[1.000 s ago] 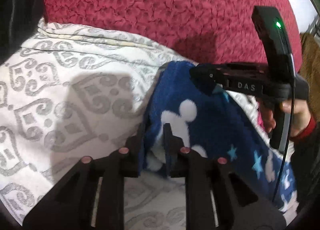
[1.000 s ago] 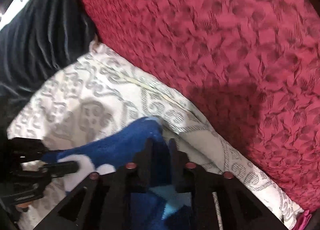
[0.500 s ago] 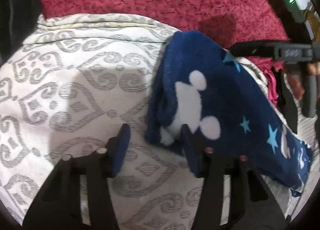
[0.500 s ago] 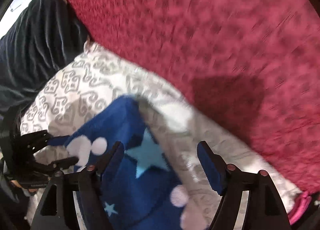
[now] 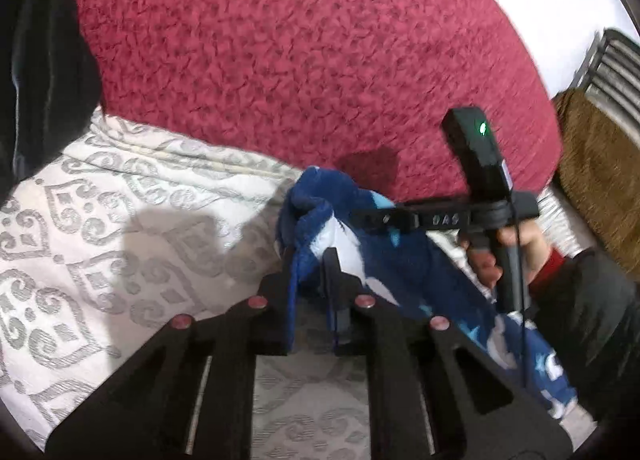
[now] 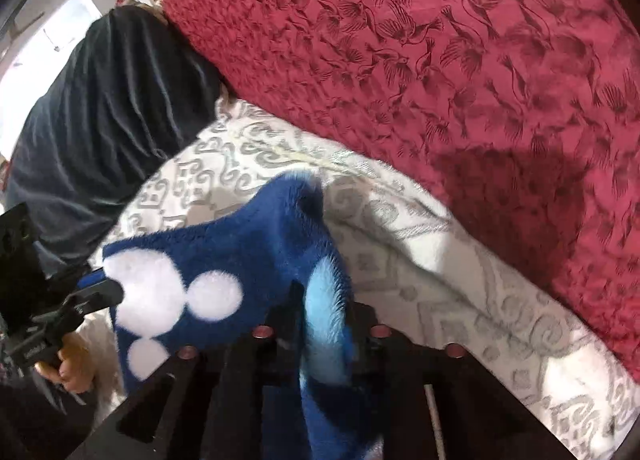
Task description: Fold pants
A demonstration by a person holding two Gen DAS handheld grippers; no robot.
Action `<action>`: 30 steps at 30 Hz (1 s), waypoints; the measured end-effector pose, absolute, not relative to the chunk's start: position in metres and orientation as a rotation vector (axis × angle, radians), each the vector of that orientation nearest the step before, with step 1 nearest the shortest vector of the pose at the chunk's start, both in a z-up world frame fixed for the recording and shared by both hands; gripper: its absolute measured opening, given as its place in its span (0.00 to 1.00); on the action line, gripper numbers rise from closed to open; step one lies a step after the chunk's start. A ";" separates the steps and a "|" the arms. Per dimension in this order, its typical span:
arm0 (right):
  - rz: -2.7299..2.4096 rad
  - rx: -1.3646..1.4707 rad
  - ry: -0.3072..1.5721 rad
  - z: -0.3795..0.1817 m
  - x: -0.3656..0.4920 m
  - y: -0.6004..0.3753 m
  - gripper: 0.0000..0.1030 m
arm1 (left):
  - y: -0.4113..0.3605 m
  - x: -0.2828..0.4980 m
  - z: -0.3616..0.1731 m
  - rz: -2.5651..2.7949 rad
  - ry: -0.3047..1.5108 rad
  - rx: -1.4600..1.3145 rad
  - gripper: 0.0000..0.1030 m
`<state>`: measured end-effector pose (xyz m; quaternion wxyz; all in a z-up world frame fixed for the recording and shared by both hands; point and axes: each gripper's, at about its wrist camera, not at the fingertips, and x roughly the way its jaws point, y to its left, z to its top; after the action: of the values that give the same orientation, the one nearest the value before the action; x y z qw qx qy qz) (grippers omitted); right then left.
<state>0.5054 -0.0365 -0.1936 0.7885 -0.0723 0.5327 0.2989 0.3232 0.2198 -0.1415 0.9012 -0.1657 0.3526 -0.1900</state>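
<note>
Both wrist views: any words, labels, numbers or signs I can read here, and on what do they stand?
"DAS": pale raised letters on the black body of the right claw, seen in the left wrist view.
Pale marks on the left claw body in the right wrist view: too blurred to read.
The pants carry only pictures, no text.

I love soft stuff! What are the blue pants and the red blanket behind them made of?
The blue pants look like plush fleece: fuzzy fibres stand up along the edges. The red blanket looks like a crinkly woven cover, matte, printed with dark birds.
</note>
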 end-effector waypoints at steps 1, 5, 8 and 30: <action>0.602 -0.189 1.157 -0.199 0.507 -0.033 0.35 | 0.220 0.326 -0.149 -0.348 0.756 -0.323 0.14; 0.507 -0.255 1.182 -0.211 0.504 -0.030 0.56 | 0.249 0.338 -0.173 -0.138 0.847 -0.359 0.15; 0.440 -0.233 1.137 -0.190 0.494 -0.047 0.57 | 0.268 0.334 -0.175 -0.167 0.869 -0.502 0.23; -0.257 0.203 1.129 -0.127 0.111 -0.356 0.63 | 0.175 0.316 -0.197 -0.450 1.116 -0.391 0.65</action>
<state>0.1105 -0.3557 -0.1271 0.8323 0.0958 0.5324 -0.1211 0.3160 0.1750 -0.1972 0.8064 -0.1827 0.5216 -0.2105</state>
